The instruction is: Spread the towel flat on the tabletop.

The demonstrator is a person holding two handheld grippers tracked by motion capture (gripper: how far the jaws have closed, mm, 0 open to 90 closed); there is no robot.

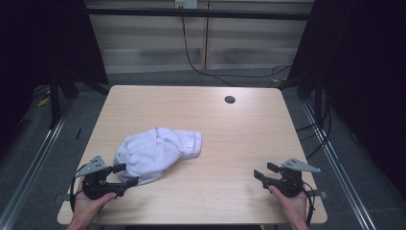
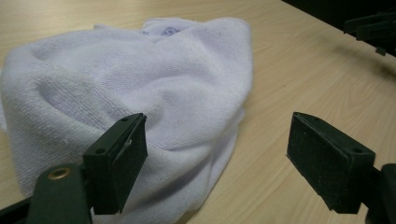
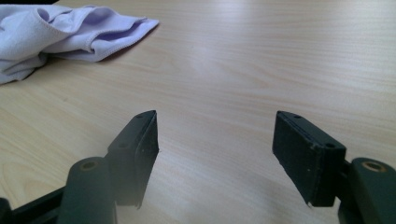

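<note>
Two hands [image 1: 88, 203] low, flanking towel [image 1: 155, 153].

One white towel [image 1: 155, 153], two grippers, left gripper [image 1: 123, 174], right gripper [image 1: 262, 171], one table [image 1: 249, 139]

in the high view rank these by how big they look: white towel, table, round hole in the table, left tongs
1. table
2. white towel
3. left tongs, nearer the camera, so slightly flattered
4. round hole

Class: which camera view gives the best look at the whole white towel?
The high view: the white towel lies fully in frame, crumpled on the table. The left gripper view shows its folds close up but cropped; the right gripper view catches just one far corner.
</note>
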